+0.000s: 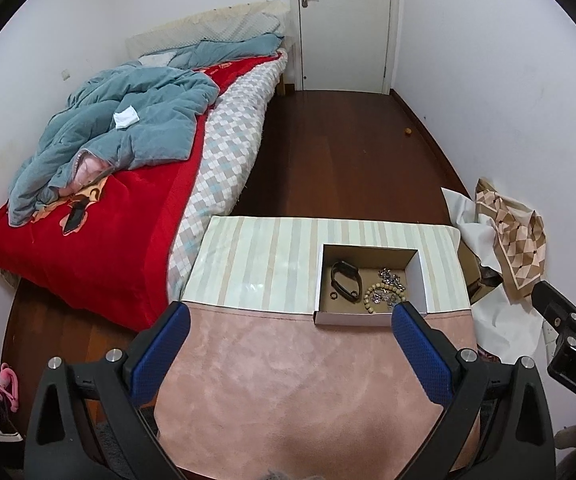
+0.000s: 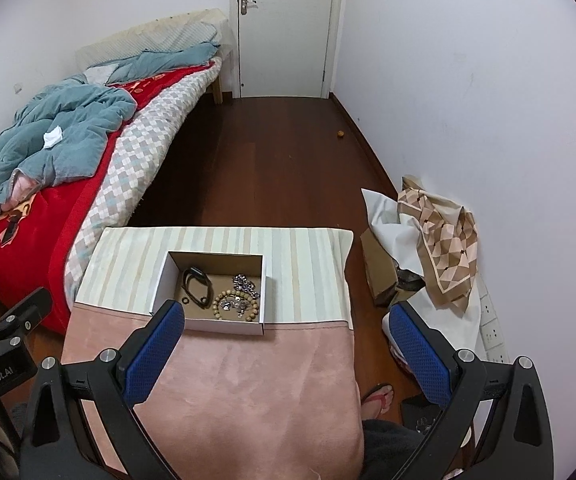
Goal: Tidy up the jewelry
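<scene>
Right of centre in the left wrist view, the box (image 1: 370, 316) sits on the desk (image 1: 288, 380), straddling the line where the striped cloth meets the pink one. All the jewelry seems to be inside it already: a black band (image 1: 346, 280) at the left, a small dark ring (image 1: 332, 295) beside it, a bead bracelet (image 1: 376, 298) toward the near wall, and a silver chain (image 1: 392, 280) heaped at the right, partly overlapping the beads.

Both tools hover above the pink cloth, jaws spread wide and holding nothing. The left gripper (image 1: 290, 334) has the box up and to the right of its gap; its right finger tip overlaps the box's near right corner in the picture. In the right wrist view the right gripper (image 2: 285, 338) has the box up and to the left of its gap, with its left finger tip crossing the near left corner.

The step in hand looks like the first pick, or a last check; I cannot tell which. For a pick, the band is the easy start: it lies apart from the rest. Come down from above, narrow the jaws enough to clear the box walls, and pinch across the strap. Chain and beads are likely tangled, so lift slowly and steady the box with the other tool.
</scene>
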A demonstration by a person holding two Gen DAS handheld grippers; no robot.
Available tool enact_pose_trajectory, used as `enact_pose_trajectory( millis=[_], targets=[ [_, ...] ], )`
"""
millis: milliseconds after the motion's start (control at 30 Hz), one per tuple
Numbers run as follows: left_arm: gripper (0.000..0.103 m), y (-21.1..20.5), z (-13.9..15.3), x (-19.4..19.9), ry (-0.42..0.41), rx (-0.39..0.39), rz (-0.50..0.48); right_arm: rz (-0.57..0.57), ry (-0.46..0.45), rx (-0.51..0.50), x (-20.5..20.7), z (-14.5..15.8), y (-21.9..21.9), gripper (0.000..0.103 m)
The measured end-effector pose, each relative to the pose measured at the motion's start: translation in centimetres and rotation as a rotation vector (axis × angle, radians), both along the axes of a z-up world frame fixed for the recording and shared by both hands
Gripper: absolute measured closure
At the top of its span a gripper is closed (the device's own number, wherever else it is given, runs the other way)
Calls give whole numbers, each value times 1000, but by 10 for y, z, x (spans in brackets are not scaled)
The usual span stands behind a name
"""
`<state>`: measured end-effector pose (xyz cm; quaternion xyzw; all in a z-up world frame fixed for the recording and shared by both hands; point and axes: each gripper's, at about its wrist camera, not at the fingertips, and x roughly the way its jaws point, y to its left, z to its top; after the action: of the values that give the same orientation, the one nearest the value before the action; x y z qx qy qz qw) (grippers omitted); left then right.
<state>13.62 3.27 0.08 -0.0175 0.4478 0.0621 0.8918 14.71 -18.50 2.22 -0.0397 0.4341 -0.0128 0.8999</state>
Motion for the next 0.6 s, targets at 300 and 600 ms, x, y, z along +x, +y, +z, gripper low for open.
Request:
enact_pose_trajectory(
  millis=[300,600],
  targets=[
    [0,-2,-2,2,7,-4,-9,1,19,4,3,-5,0,0],
    [0,-3,2,-1,-10,0,-11,7,22,10,0,-3,-1,0]
  ],
)
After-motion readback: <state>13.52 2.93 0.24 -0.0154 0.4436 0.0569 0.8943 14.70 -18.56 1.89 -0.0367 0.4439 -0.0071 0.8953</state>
